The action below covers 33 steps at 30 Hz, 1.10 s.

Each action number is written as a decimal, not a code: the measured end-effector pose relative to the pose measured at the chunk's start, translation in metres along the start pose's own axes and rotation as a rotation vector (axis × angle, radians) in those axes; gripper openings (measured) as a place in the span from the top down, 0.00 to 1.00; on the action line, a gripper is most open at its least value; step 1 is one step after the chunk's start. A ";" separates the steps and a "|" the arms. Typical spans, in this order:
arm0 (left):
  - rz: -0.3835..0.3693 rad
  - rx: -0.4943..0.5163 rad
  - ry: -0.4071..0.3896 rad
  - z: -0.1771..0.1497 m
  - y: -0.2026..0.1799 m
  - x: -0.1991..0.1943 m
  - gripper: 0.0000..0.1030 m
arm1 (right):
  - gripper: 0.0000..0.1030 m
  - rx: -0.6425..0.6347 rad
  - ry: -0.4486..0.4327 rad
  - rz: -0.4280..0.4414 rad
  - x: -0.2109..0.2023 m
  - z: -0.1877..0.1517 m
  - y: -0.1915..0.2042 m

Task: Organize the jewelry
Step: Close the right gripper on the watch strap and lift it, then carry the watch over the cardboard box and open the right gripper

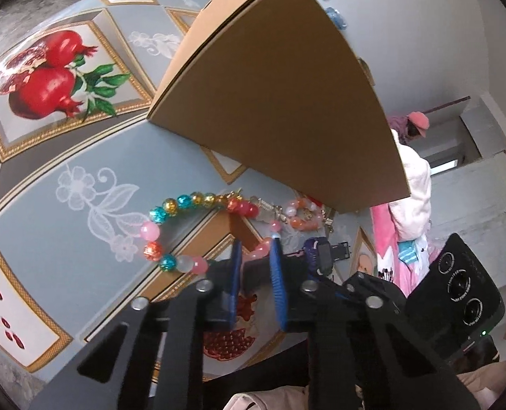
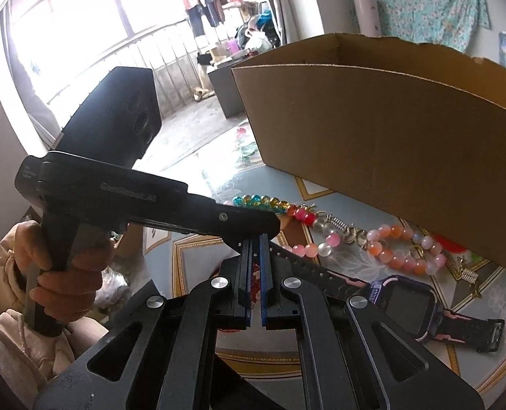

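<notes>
One cardboard box (image 1: 280, 95) stands on the patterned tablecloth (image 1: 65, 177), plain brown with an open top, and it walls off the far side of the jewelry. Two beaded strands lie near its base. The long beaded bracelet (image 1: 171, 218) mixes teal, gold, orange, pink and clear beads; the short pink-and-orange bracelet (image 1: 302, 217) lies to its right, just beside the box, its far edge under the box's overhang in the right wrist view. One purple-and-black watch (image 2: 403, 302) lies nearer, right of both.

The left gripper (image 1: 257, 244) is clenched on a pink bead of the long strand, blue pads pressing it. The right gripper (image 2: 255, 239) has its pads nearly together with nothing between them. One hand (image 2: 61, 273) holds the left gripper's handle.
</notes>
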<state>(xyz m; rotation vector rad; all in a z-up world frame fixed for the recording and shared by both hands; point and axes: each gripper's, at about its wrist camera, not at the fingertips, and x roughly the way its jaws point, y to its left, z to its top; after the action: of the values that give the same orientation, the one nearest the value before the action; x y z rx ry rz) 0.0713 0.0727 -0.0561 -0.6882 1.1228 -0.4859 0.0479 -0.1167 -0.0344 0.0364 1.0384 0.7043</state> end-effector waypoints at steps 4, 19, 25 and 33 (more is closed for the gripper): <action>0.028 -0.004 -0.005 -0.001 -0.001 0.000 0.97 | 0.93 0.016 -0.015 -0.014 -0.009 -0.005 -0.004; 0.315 0.339 -0.098 -0.017 -0.052 0.000 0.97 | 0.55 0.458 -0.085 -0.249 -0.111 -0.052 -0.106; 0.375 0.401 -0.103 -0.023 -0.057 0.005 0.97 | 0.55 0.563 -0.049 -0.352 -0.112 -0.061 -0.134; 0.374 0.410 -0.104 -0.025 -0.055 0.004 0.97 | 0.57 0.612 -0.040 -0.241 -0.100 -0.064 -0.141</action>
<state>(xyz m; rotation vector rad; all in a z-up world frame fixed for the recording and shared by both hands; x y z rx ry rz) 0.0485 0.0254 -0.0260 -0.1381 0.9850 -0.3393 0.0385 -0.3007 -0.0403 0.4446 1.1649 0.1490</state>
